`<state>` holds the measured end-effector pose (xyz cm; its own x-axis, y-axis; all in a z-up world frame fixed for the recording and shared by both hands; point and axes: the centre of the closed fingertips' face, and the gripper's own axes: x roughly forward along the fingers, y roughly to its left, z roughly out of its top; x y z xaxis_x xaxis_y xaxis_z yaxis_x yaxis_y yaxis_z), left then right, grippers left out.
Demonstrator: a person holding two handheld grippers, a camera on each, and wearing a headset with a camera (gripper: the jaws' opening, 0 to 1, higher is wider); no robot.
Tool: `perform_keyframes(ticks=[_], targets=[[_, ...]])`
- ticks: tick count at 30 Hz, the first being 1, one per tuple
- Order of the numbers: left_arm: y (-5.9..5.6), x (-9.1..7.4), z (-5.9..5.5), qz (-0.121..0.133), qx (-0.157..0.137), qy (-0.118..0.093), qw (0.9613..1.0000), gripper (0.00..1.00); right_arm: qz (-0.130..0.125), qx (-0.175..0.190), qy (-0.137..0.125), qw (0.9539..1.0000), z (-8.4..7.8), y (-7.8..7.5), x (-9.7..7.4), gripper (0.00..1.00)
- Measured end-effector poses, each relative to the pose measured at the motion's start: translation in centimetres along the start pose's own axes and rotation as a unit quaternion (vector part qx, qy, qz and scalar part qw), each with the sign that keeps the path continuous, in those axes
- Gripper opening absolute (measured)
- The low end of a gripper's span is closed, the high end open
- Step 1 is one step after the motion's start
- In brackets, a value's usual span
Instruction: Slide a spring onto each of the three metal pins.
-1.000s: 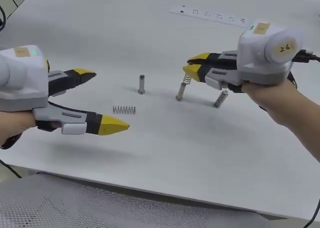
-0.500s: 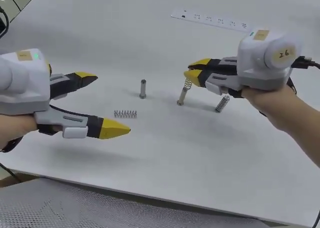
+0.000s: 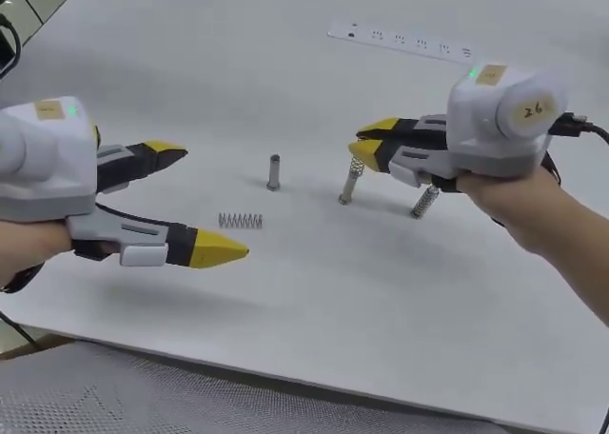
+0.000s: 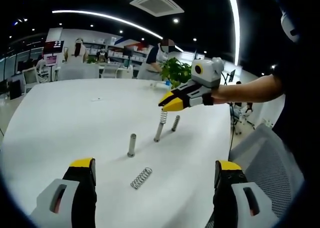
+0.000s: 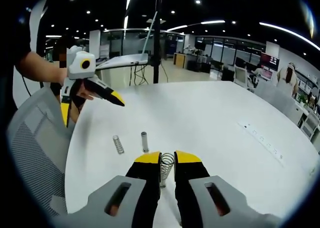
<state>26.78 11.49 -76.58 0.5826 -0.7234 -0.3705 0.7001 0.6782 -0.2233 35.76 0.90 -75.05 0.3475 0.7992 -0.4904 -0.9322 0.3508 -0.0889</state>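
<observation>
Two tongs hover over the white desk point(image 3: 314, 301), with a power strip point(image 3: 400, 42) lying at its far edge. My left tongs point(image 3: 211, 201) gape wide at the near left, holding nothing. My right tongs point(image 3: 359, 140) are pinched on the middle spring point(image 3: 355, 167), which sits on the leaning middle pin point(image 3: 346, 190). Just right of it, under that gripper, the right pin point(image 3: 416, 211) also leans, with the right spring point(image 3: 428, 195) around it. The bare pin point(image 3: 274, 172) stands upright to the left. The loose spring point(image 3: 240, 221) lies flat on the desk, between that pin and my left tongs.
</observation>
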Motion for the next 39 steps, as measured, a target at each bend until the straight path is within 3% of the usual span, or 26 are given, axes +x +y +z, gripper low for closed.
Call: perform_keyframes(ticks=[15, 25, 39], targets=[[0.1, -0.2, 0.0, 0.004, -0.003, -0.004, 1.0, 0.96, 0.0, -0.005, 0.012, 0.9999, -0.9, 0.2, 0.6, 0.07], [0.2, -0.1, 0.0, 0.007, -0.006, -0.005, 0.9999, 0.95, 0.004, -0.011, 0.041, 0.9991, -3.1, 0.5, 1.5, 0.07], [0.2, -0.1, -0.1, 0.009, -0.006, -0.007, 0.9999, 0.94, 0.009, -0.024, 0.061, 0.9978, -4.5, 1.0, 2.2, 0.08]])
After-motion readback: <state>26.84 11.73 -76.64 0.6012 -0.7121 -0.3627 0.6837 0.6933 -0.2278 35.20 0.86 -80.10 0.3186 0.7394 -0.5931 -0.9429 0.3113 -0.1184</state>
